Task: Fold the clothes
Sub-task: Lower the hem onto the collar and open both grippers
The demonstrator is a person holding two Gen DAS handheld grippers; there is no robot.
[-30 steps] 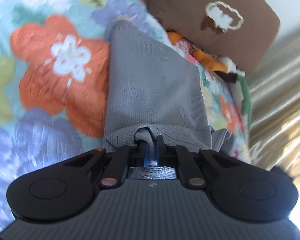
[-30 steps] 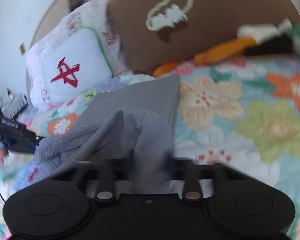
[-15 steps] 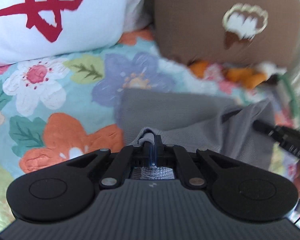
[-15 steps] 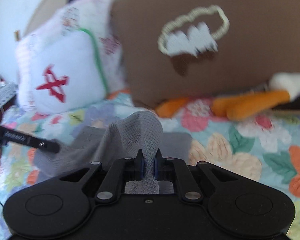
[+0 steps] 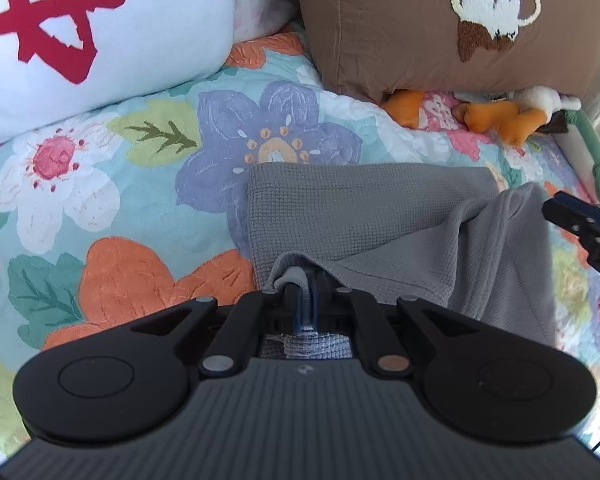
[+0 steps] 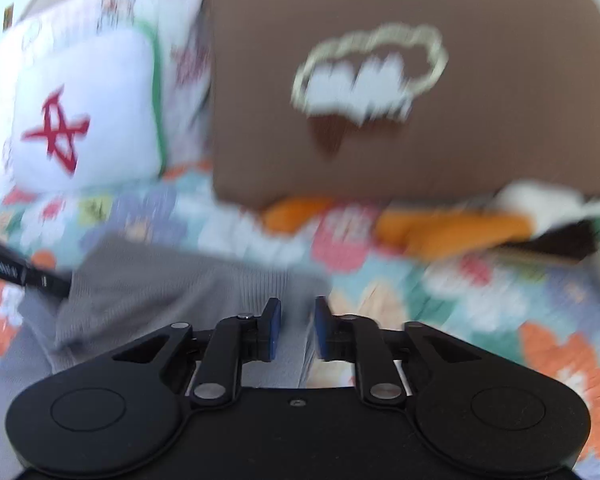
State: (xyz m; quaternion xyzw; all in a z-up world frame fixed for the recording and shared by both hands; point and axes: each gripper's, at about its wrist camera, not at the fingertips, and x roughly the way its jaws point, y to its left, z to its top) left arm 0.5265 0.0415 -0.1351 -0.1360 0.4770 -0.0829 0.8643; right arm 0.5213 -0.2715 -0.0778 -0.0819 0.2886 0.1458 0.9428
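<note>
- Garment [image 5: 364, 216], grey knit, lies mid-quilt [image 5: 100, 208], at 6 o'clock from brown pillow [image 5: 440, 28].
- Left gripper [image 5: 306, 300]: jaws almost closed, starting to part, hem pinched to hold fold.
- Right gripper [image 6: 297, 330]: jaws opening, cloth below, apparently releasing the laid corner.

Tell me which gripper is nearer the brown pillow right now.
Neither is clearly nearer. Left gripper pinches the grey garment; right gripper, jaws opening, hovers over it. The brown pillow lies beyond both.

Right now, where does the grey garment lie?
In the left wrist view, the grey garment lies on the floral quilt, below the brown pillow, its near edge between the left gripper's fingers.
</note>
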